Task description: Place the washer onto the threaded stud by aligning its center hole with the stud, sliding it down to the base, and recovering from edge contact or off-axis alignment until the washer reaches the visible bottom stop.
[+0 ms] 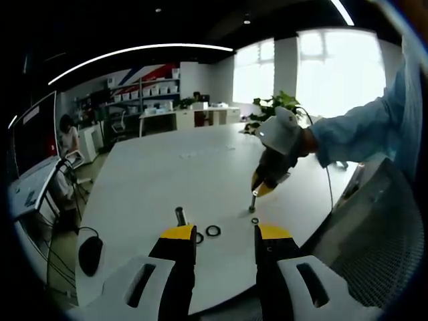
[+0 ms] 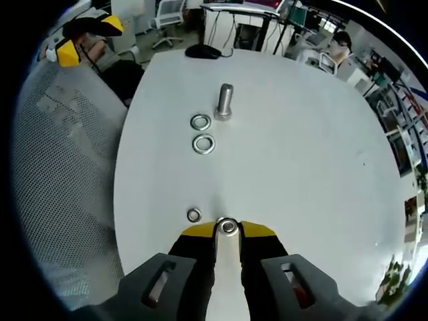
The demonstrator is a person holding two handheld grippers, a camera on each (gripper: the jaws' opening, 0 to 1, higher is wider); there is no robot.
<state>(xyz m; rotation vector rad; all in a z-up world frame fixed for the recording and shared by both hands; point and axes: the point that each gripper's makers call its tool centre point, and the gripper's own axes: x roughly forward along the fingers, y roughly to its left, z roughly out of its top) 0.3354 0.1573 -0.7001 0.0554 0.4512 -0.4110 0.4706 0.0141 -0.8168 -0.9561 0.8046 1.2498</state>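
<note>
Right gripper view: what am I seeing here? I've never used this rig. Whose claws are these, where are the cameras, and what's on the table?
There is no robot. A person holds a two-jaw claw in each hand, and a fisheye camera rides on each one, looking along its jaws. In the right gripper view, the right claw rises from the bottom, shut on a small stud standing on the white table. A small washer lies beside it. Farther off stand a taller stud, a near washer and a far washer. The left gripper view looks from the opposite side. There the left claw is open, holding nothing, close to the taller stud.
</note>
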